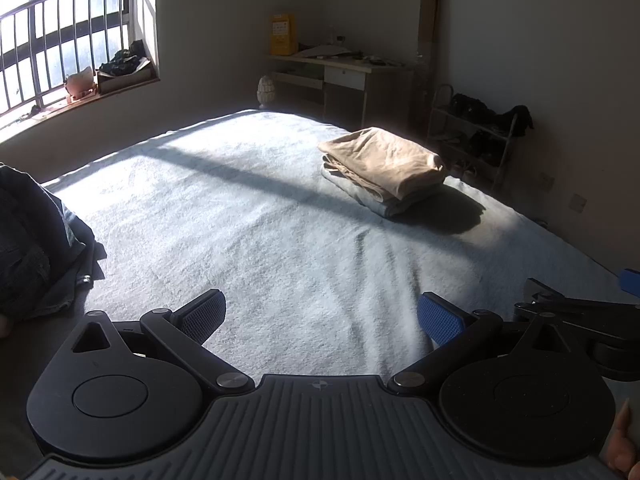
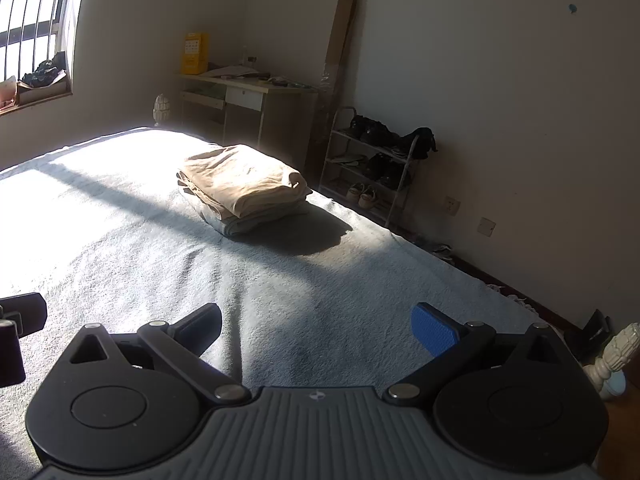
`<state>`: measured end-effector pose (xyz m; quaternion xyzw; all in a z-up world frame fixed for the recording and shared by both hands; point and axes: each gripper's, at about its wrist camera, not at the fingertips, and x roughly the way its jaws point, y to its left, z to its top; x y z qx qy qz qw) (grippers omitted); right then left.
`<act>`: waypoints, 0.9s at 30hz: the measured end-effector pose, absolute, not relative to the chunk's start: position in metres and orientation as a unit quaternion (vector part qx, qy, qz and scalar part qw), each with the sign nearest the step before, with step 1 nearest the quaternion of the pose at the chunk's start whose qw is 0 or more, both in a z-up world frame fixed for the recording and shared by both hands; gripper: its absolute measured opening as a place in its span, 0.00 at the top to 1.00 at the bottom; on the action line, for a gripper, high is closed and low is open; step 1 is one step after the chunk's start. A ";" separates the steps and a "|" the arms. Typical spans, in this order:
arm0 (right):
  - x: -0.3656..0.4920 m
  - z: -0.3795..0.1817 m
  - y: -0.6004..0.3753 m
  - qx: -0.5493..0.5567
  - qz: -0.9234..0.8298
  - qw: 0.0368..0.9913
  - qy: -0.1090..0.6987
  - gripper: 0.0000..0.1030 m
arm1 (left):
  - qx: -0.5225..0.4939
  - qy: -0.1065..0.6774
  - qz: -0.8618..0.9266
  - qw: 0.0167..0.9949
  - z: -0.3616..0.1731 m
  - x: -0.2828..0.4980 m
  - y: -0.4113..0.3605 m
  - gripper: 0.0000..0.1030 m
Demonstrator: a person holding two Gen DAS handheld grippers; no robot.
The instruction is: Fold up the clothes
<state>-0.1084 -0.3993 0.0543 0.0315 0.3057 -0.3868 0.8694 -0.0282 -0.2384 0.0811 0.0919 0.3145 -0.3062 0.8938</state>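
Fingers [image 1: 204, 314] of the left gripper [image 1: 320, 316] stand spread wide with nothing between them, low over the pale blue bedspread [image 1: 240, 220] in the left wrist view. A stack of folded clothes [image 1: 384, 170], tan on top and light blue beneath, lies in sunlight toward the bed's far right side, well apart from the gripper. A dark garment [image 1: 36, 248] lies heaped at the left edge. Part of the right gripper [image 1: 576, 308] shows at the right, just beside the left one, and a fingertip of the person's hand [image 1: 622, 440] appears at the lower right corner. Open bedspread stretches between gripper and stack.

From the right wrist view, the right gripper [image 2: 316, 328] likewise hovers over the bedspread [image 2: 120, 240], its fingers [image 2: 434, 334] parted and empty. The folded stack [image 2: 244, 188] sits ahead and left of centre, near the bed's right edge, with a shoe rack [image 2: 372, 168] just beyond against the wall. A counter [image 2: 248, 96] stands past the bed's far end. A carved bedpost [image 2: 616, 354] rises at the lower right.
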 end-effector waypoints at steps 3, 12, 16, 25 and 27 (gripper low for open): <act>-0.108 0.055 -0.400 0.031 -0.387 0.869 0.306 0.00 | 0.092 0.315 -0.307 0.894 0.081 -0.028 -0.238 0.00; -0.107 0.055 -0.399 0.032 -0.387 0.869 0.306 0.00 | 0.093 0.318 -0.304 0.893 0.079 -0.028 -0.238 0.00; -0.107 0.055 -0.399 0.032 -0.387 0.869 0.306 0.00 | 0.093 0.318 -0.305 0.893 0.079 -0.028 -0.238 0.00; -0.108 0.053 -0.399 0.033 -0.387 0.869 0.307 0.00 | 0.094 0.318 -0.303 0.893 0.079 -0.028 -0.238 0.00; -0.109 0.054 -0.399 0.033 -0.387 0.869 0.307 0.00 | 0.094 0.318 -0.303 0.893 0.079 -0.028 -0.238 0.00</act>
